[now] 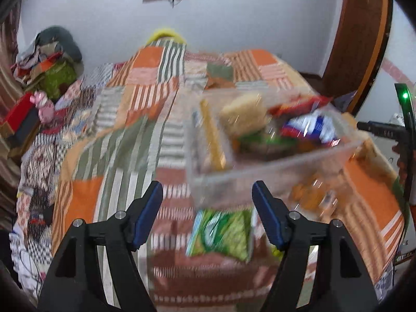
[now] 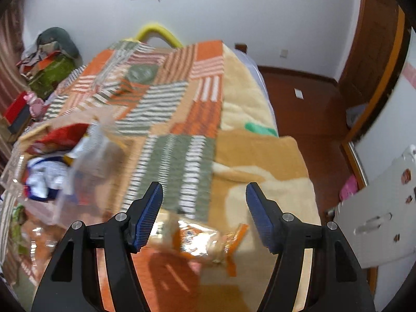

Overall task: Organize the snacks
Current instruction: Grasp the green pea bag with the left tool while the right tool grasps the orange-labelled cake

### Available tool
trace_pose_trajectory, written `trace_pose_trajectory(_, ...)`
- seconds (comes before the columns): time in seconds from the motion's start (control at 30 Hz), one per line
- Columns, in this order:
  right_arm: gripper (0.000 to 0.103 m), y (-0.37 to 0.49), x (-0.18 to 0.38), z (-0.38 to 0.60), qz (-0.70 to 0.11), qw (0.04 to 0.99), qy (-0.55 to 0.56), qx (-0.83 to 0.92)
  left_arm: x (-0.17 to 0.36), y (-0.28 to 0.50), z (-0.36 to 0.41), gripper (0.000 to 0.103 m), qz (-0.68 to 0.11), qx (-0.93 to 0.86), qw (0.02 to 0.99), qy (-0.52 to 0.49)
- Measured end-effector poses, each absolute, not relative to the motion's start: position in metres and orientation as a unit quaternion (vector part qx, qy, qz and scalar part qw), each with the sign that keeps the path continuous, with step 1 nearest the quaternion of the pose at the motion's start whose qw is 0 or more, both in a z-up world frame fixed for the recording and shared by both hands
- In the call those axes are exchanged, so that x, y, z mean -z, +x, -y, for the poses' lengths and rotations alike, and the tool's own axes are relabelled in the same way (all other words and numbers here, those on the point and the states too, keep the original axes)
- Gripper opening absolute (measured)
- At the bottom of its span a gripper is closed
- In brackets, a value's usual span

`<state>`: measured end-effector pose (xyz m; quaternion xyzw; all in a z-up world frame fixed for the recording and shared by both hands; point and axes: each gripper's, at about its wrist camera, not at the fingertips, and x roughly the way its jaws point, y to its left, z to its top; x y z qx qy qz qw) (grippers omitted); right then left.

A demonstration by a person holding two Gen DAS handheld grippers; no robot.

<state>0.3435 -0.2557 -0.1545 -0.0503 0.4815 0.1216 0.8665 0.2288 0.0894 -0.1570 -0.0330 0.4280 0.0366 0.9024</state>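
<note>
Most snacks fill the clear box; green packet and orange packet remain on the bed; both hand-held grippers spread, empty

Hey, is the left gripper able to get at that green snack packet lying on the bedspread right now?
Probably yes. The left gripper is open, and the green snack packet lies flat on the striped patchwork bedspread between its fingers, nothing on top. The clear plastic snack bin sits just beyond it, close but not covering it.
</note>
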Motion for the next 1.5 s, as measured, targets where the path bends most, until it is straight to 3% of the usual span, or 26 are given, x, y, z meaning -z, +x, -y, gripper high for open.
trace_pose_trajectory(0.47,0.062,0.286,0.174,0.254,-0.511,0.842,-0.066,-0.16,0.193,0.202,-0.094,0.071,-0.464,-0.007,0.883,-0.071)
trace_pose_trajectory(0.97,0.063,0.226,0.149,0.274,-0.493,0.853,0.011,-0.171,0.212,0.232,-0.084,0.077,-0.481,-0.007,0.874,-0.068)
trace_pose_trajectory(1.03,0.063,0.224,0.152,0.277,-0.501,0.848,0.023,-0.17,0.215,0.235,-0.085,0.074,-0.477,-0.001,0.875,-0.076)
trace_pose_trajectory(1.07,0.064,0.225,0.154,0.278,-0.504,0.846,0.028,-0.169,0.217,0.236,-0.086,0.064,-0.477,0.008,0.875,-0.085)
trace_pose_trajectory(1.17,0.064,0.232,0.159,0.278,-0.51,0.844,0.038,-0.163,0.219,0.237,-0.088,0.052,-0.473,0.013,0.876,-0.094)
trace_pose_trajectory(1.3,0.075,0.245,0.162,0.271,-0.512,0.841,0.06,-0.166,0.216,0.23,-0.086,0.048,-0.466,0.009,0.881,-0.08)
trace_pose_trajectory(1.5,0.075,0.259,0.173,0.24,-0.524,0.831,0.043,-0.183,0.207,0.211,-0.089,0.047,-0.451,-0.004,0.89,-0.069)
